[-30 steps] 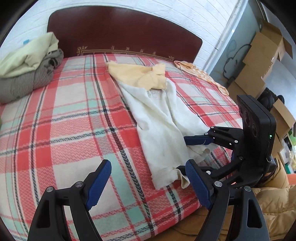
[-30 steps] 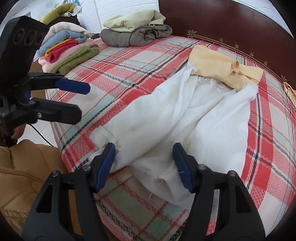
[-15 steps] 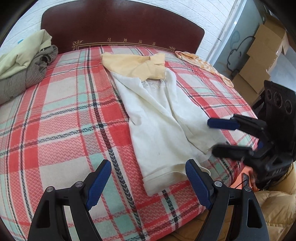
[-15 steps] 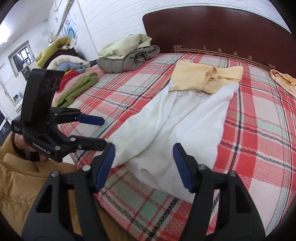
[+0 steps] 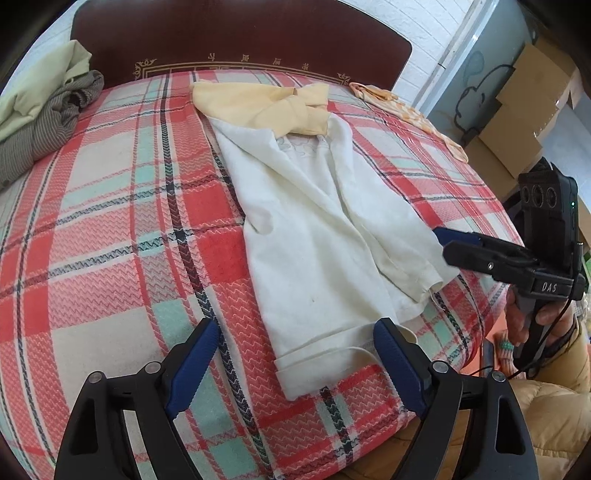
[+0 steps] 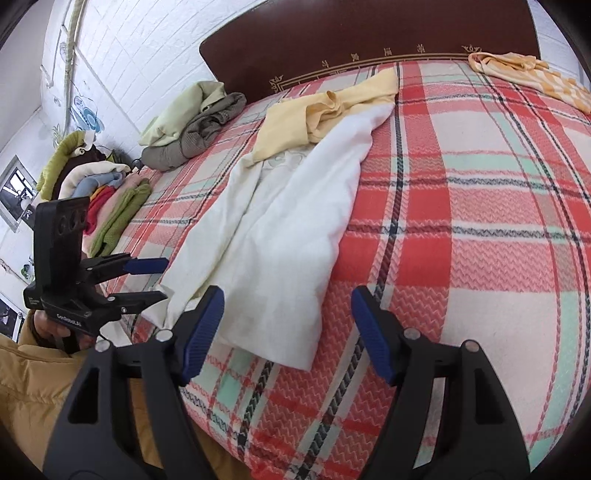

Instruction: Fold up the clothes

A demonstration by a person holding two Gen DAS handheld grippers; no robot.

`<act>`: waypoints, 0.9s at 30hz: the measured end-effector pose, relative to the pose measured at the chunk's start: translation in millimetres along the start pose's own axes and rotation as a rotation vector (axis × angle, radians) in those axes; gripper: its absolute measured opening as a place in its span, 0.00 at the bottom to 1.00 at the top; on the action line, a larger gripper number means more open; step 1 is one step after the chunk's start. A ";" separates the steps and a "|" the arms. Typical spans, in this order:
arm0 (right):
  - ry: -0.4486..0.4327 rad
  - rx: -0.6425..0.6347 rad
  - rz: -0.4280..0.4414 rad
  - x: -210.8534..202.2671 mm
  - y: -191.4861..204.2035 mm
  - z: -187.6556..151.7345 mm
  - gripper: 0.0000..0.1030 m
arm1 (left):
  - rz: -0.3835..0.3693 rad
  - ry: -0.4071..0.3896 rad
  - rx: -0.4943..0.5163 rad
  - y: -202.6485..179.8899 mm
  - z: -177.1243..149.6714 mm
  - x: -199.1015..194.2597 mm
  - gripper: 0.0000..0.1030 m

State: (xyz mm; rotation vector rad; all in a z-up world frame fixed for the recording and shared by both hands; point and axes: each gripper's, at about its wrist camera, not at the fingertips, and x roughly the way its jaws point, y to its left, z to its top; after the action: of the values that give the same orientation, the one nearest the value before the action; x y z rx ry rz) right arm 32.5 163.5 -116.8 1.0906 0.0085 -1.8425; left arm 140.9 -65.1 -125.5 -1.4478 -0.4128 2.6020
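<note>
White garment (image 5: pixel 317 236) is lying flat on the plaid bedspread (image 5: pixel 110 221), long axis running near-to-far. Hem end is pointing at the near bed edge; the far end is pointing at the headboard (image 5: pixel 240 33). In the left wrist view the axis is leaning left as it goes far; in the right wrist view it is leaning right. The far end is sitting under a yellow shirt (image 5: pixel 266 103), touching it. Both side panels are lying folded in over the middle, and a sleeve cuff is sticking out on the right, near the right gripper's tips. The near hem is rolled up slightly.

Left gripper (image 5: pixel 291 365) is hovering over the near hem with jaws wide, just having opened further. The hem is sitting in the gap, but I cannot tell whether the pads are touching cloth; nothing is gripped.

Right gripper (image 6: pixel 288 332) is also standing wide, jaws just having opened further, positioned over the garment's near right corner. Nothing is clamped. A hand (image 5: pixel 532 321) is holding its handle, with a tan padded jacket (image 5: pixel 546 417) below.

A grey striped and pale green heap (image 6: pixel 192 125) is sitting far left on the bed. Stacked coloured clothes (image 6: pixel 107 195) are lying along the left edge. An orange checked cloth (image 6: pixel 528 74) is lying far right by the headboard. Cardboard boxes (image 5: pixel 524 110) are standing off to the right.
</note>
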 end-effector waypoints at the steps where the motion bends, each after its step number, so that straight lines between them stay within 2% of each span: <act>1: 0.010 0.000 0.000 3.4 0.8 -1.5 0.71 | -0.006 0.005 0.003 -1.2 -0.4 0.6 0.87; 4: 0.010 -0.025 0.019 6.3 6.0 -4.9 0.74 | -0.067 0.022 -0.001 -5.1 -1.5 0.8 0.93; 9: 0.027 -0.010 0.115 6.3 6.9 -11.0 0.74 | -0.296 0.050 -0.106 2.9 -2.1 0.4 0.94; 15: -0.004 0.088 0.244 4.1 -7.2 -11.3 0.74 | -0.403 0.055 -0.200 15.5 1.1 2.9 0.94; 17: -0.007 0.106 0.257 5.5 -9.9 -10.0 0.68 | -0.421 0.057 -0.215 16.9 3.5 4.9 0.93; 18: -0.003 0.106 0.247 7.4 -9.7 -9.4 0.64 | -0.414 0.059 -0.210 15.5 5.1 6.2 0.90; 19: 0.002 0.106 0.238 9.3 -9.5 -8.7 0.53 | -0.402 0.061 -0.202 13.6 6.7 7.4 0.86; 20: 0.012 0.104 0.225 11.9 -9.7 -8.8 0.43 | -0.382 0.067 -0.190 11.2 7.8 8.7 0.72; 21: 0.016 0.101 0.219 12.8 -9.9 -8.9 0.41 | -0.361 0.075 -0.181 9.2 8.2 10.5 0.56; 23: 0.017 0.103 0.220 12.4 -10.2 -9.0 0.39 | -0.324 0.089 -0.166 6.4 8.4 13.2 0.41; 24: 0.018 0.105 0.220 12.1 -10.3 -9.1 0.37 | -0.317 0.091 -0.167 6.4 7.9 13.4 0.37; 26: 0.026 0.129 0.218 12.9 -14.1 -9.9 0.21 | -0.309 0.092 -0.177 7.8 7.9 14.0 0.31; 27: 0.024 0.149 0.233 12.7 -17.2 -10.7 0.19 | -0.309 0.092 -0.186 9.8 7.9 14.1 0.26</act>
State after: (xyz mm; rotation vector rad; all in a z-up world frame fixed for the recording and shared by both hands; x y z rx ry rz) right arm 25.4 168.3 -139.1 1.1643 -0.2355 -1.6400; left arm 126.9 -72.2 -136.0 -1.4186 -0.8139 2.2943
